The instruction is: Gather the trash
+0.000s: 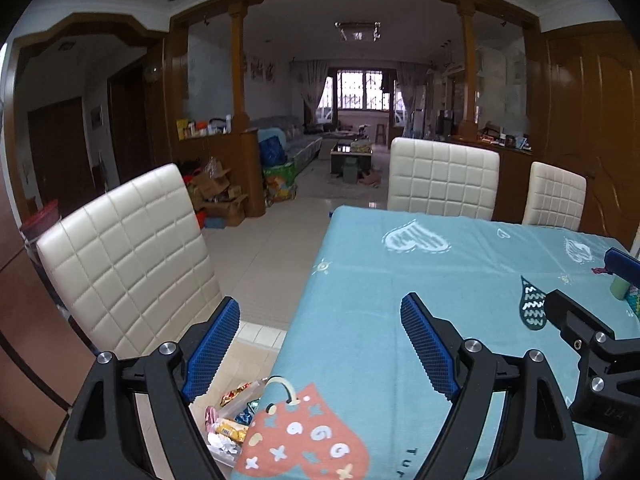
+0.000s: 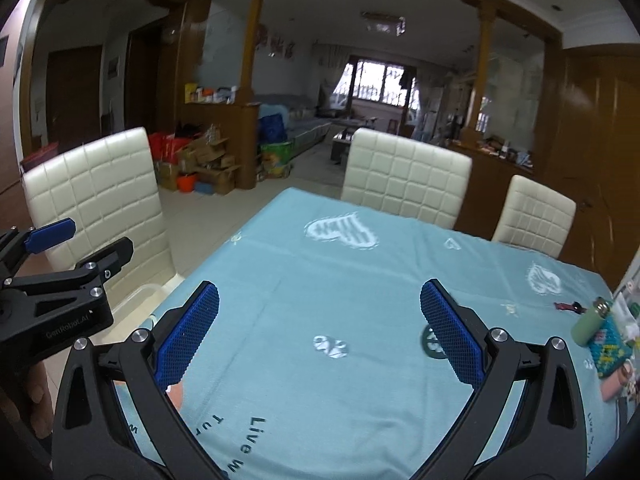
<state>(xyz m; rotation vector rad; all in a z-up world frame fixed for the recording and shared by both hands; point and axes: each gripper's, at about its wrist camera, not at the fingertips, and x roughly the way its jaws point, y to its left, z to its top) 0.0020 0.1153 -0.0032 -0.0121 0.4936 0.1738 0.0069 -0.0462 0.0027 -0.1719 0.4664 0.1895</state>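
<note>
Nearest the left wrist camera, low at the table's near-left edge, a clear container of trash (image 1: 232, 424) sits below the hanging tablecloth: crumpled sweet wrappers in gold, red, blue and white are heaped inside it. That looks like the collection point, kept off the table beside the edge so pieces can be dropped straight down into it.

Above it the left gripper (image 1: 320, 344) has its blue pads spread wide with nothing between them, one finger over the floor side and the other over the cloth. To its right the right gripper (image 2: 320, 332) is spread as wide and is just as empty, only tablecloth showing in the gap. Both point slightly downward across the table, a posture that fits looking for the next piece, not carrying one.

Further out, the table (image 2: 320, 248) under its pale blue heart-print cloth is bare through the middle. At its right edge lie a green bottle (image 2: 588, 322) on a patterned pouch, and just beyond it a small dark red-and-black item (image 2: 566, 306), too small to identify; it may be remaining litter.

Beyond the table stand three cream quilted chairs (image 2: 404, 176), one on the left and two at the far side.
</note>
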